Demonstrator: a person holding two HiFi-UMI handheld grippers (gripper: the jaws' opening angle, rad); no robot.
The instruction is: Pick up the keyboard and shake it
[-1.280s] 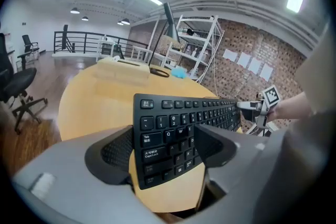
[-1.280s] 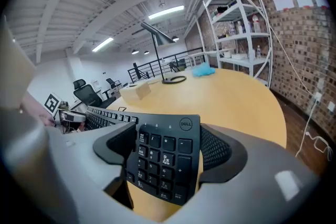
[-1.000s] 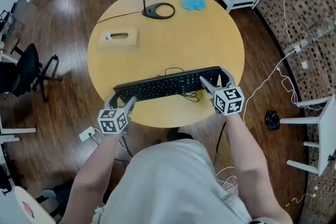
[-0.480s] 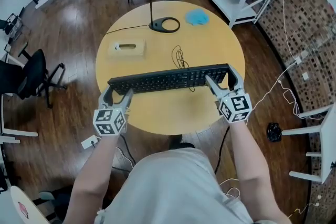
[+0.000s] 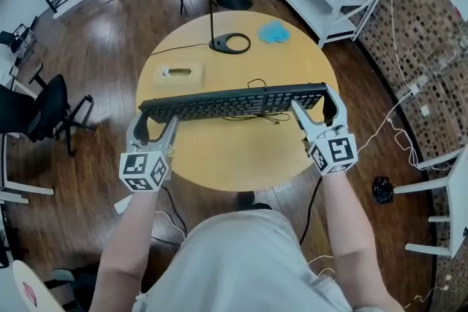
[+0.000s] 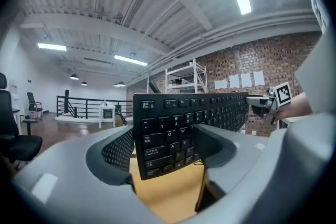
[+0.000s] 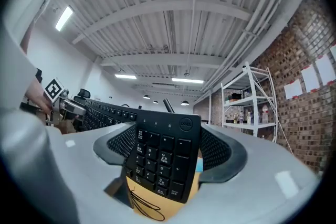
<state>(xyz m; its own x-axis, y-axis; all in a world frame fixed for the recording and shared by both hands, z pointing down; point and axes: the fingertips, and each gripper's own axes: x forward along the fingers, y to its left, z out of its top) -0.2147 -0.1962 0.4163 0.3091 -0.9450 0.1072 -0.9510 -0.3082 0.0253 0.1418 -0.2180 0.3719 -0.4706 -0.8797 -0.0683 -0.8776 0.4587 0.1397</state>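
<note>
My left tongs (image 5: 152, 126) pinch the left end of the keyboard (image 5: 234, 103). My right tongs (image 5: 316, 110) pinch its numpad end. The keyboard spans between both tongs, above the round tabletop (image 5: 241, 157), with its cable (image 5: 256, 118) trailing just under it. Beyond the left tongs sits a tissue box (image 5: 178, 73). Farther out are a ring-shaped lamp base (image 5: 230, 42) and a blue cloth (image 5: 274, 31).

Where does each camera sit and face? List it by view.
Head view: on the head, steeply down at the table; shows arms, left gripper, right gripper.
Left gripper view: on that gripper, along its jaws, shut on the keyboard, left end.
Right gripper view: on that gripper, along its jaws, shut on the number-pad end.
Shared: the keyboard, in all three.
</note>
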